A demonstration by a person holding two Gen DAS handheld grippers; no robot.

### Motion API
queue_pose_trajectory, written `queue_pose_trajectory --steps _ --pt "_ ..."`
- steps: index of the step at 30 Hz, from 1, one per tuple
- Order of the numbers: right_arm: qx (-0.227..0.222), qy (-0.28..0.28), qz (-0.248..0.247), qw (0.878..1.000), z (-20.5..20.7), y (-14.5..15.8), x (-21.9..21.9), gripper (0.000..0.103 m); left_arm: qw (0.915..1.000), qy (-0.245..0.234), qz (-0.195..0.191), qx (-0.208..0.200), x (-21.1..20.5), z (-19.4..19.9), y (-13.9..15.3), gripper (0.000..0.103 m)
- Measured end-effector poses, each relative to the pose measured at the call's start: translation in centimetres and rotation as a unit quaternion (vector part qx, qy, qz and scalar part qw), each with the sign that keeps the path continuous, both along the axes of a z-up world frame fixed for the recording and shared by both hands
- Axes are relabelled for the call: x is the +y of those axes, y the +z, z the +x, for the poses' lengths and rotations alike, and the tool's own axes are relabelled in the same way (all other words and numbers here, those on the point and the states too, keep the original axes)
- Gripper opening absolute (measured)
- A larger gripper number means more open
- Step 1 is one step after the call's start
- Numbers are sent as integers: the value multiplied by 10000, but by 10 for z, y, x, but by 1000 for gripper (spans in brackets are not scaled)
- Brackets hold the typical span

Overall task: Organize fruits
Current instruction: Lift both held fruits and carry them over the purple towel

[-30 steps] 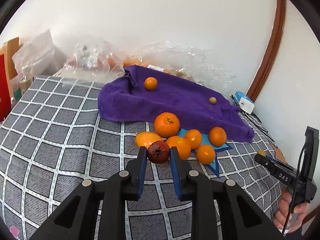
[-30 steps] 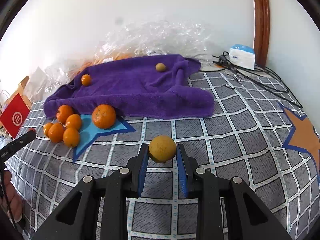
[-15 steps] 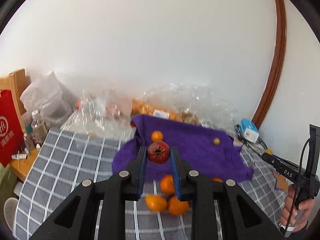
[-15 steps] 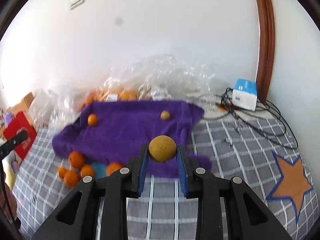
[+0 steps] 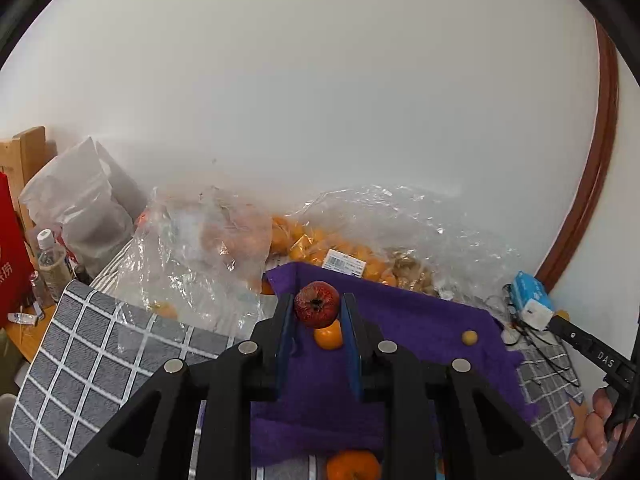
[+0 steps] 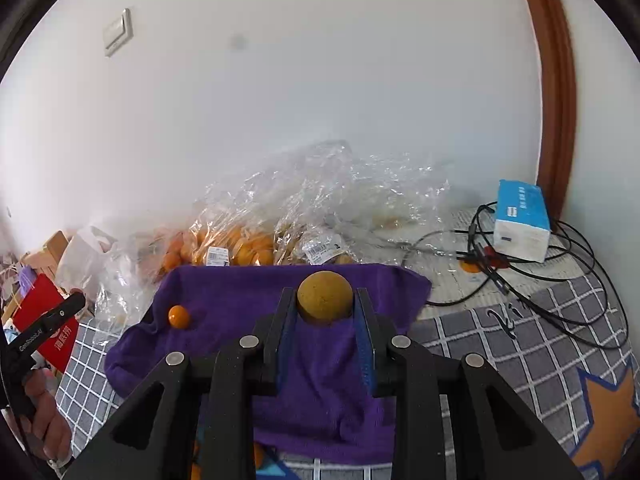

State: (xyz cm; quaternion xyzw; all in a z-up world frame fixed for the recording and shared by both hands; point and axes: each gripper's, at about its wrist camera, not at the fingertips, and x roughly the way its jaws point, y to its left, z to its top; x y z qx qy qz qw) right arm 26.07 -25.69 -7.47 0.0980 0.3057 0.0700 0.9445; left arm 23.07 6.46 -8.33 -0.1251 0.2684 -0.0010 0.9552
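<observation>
My left gripper (image 5: 317, 307) is shut on a dark red fruit (image 5: 317, 304) and holds it above the purple towel (image 5: 420, 328). A small orange (image 5: 329, 335) lies on the towel just below it, and a small yellow-brown fruit (image 5: 469, 337) lies to the right. My right gripper (image 6: 325, 300) is shut on a round yellow-brown fruit (image 6: 325, 296) above the same purple towel (image 6: 240, 292). The small orange also shows in the right wrist view (image 6: 178, 316), at the towel's left.
Clear plastic bags of oranges (image 5: 316, 244) lie behind the towel against the wall. A blue-white box (image 6: 520, 226) and black cables (image 6: 560, 280) are at the right. A red bag (image 6: 44, 320) and a bottle (image 5: 50, 256) stand at the left. An orange (image 5: 352, 465) lies near the towel's front edge.
Both grippers have risen from the checkered cloth and moved forward over the purple towel, each still holding its fruit. The orange pile has dropped below the view.
</observation>
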Motion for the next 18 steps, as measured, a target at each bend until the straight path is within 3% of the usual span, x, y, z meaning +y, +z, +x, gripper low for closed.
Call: queue_pose_trajectory --steps 6,13,18 --pt "578 132 -45 9982 26 -50 3 28 9987 -42 -250 453 8 22 -46 22" --pt "1035 276 -100 9942 39 -79 11 28 9959 -282 -248 821 5 33 -63 22" --pt "1081 307 -206 9935 40 -85 15 28 9947 -444 -155 917 -3 36 -68 22"
